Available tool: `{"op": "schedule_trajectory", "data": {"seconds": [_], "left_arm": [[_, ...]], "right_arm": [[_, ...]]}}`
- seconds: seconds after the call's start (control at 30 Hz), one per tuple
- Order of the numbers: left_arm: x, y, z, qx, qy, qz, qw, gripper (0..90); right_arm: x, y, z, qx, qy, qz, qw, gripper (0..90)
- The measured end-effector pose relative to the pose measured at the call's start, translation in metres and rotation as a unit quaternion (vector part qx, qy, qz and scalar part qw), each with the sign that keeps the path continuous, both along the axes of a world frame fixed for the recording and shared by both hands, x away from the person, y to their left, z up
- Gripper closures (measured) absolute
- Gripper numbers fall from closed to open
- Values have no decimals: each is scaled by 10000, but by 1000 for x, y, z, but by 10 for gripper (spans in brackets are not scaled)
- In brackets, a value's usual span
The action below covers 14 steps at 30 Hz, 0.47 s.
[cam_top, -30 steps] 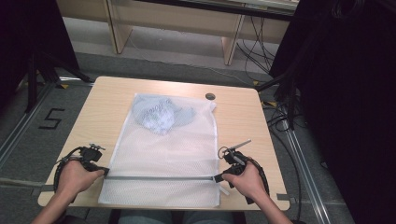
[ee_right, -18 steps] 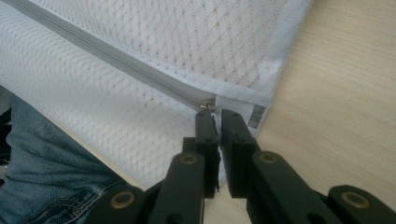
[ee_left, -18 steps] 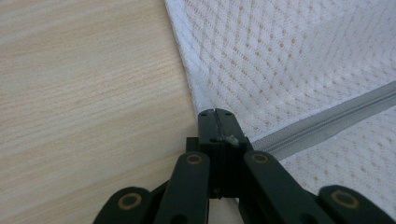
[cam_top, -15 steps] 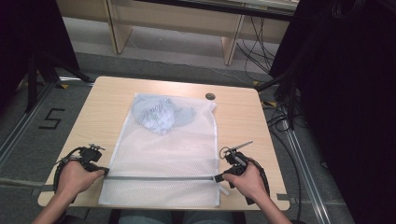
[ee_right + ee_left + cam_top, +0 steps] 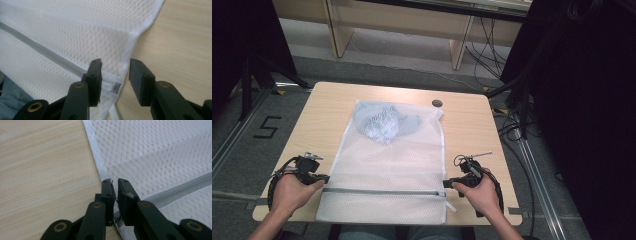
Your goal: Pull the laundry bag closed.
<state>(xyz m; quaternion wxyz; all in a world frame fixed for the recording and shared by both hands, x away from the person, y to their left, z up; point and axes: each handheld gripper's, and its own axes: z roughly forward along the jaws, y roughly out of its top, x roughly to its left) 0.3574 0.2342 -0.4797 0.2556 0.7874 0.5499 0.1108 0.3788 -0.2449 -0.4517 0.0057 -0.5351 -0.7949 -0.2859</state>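
Note:
A white mesh bag point(image 5: 387, 160) lies flat on the wooden table point(image 5: 322, 115), with a blue-grey garment point(image 5: 382, 122) bunched inside its far end. A grey zipper point(image 5: 382, 191) crosses the bag near the front edge. My left gripper point(image 5: 323, 178) sits at the zipper's left end; in the left gripper view its jaws point(image 5: 115, 181) stand almost together, pinching the bag's edge hem. At the zipper's right end my right gripper point(image 5: 449, 183) is open. In the right gripper view, the zipper pull point(image 5: 115, 88) lies low between its spread jaws point(image 5: 115, 62), untouched.
A small dark round disc point(image 5: 437, 103) lies on the table beyond the bag's far right corner. The bag's front hem reaches the table's near edge. Bare wood flanks the bag on both sides. Cables point(image 5: 512, 125) run on the floor at the right.

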Motion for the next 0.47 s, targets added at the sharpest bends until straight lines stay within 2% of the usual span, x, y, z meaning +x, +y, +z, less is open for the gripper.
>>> {"op": "schedule_trajectory", "data": {"seconds": [0.07, 0.1, 0.13, 0.17, 0.2, 0.23, 0.27, 0.3, 0.33, 0.4, 0.47], "left_arm": [[-1, 1, 2, 12, -63, 36, 10000, 790], [-1, 2, 2, -38, -112, 47, 9999, 782], [-1, 2, 2, -38, -112, 47, 9999, 769], [-2, 3, 3, -59, -248, 113, 9996, 751], [-2, 2, 2, -90, -402, 177, 9990, 741], [-2, 1, 2, -160, -492, 228, 9984, 728], [-2, 1, 3, -189, -498, 238, 9983, 714], [-2, 2, 4, -126, -443, 207, 9987, 699], [-2, 3, 5, -99, -434, 156, 9989, 692], [-2, 1, 4, -164, -559, 254, 9980, 681], [-2, 2, 3, -163, -668, 270, 9973, 672]], "right_arm": [[0, -2, 1, -8, -63, 10, 10000, 629], [0, -4, -1, -124, -210, 89, 9997, 632], [0, -3, -1, -180, -179, -24, 9997, 631], [1, -5, -3, -229, -289, 84, 9993, 629], [1, -5, -1, -176, -226, 15, 9996, 626], [1, -7, -2, -223, -341, 83, 9991, 622], [0, -7, -1, -188, -302, -30, 9994, 617], [1, -8, -1, -236, -416, 28, 9989, 607], [0, -8, 0, -171, -356, -19, 9992, 602], [0, -11, -2, -218, -449, 26, 9988, 596], [-1, -12, -1, -123, -384, -83, 9992, 594]]}}
